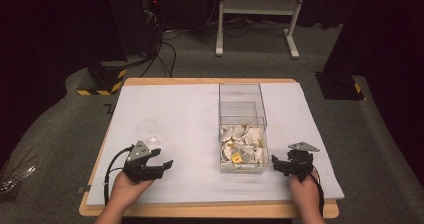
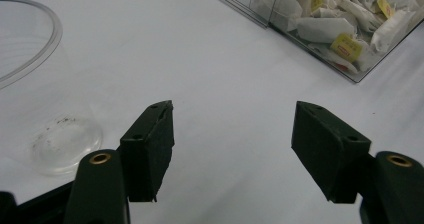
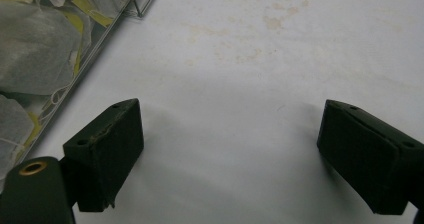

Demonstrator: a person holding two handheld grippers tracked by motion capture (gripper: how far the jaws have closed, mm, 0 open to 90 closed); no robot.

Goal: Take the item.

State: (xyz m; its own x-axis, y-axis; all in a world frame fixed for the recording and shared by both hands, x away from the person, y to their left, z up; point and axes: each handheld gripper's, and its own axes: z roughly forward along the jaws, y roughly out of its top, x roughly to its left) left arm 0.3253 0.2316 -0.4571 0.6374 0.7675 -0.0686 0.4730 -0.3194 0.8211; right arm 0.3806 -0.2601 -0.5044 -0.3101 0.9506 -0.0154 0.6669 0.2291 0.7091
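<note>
Resting low on the table, left gripper (image 1: pixel 159 160) beside cup (image 1: pixel 148 132), right gripper (image 1: pixel 278 163) beside box (image 1: pixel 243 134), jaws spread, empty.

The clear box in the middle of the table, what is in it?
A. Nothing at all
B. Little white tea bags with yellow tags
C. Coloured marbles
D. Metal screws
B: the clear box holds a heap of white tea bags with yellow tags, piled at the end nearest the person, seen through its wall in the left gripper view.
</note>
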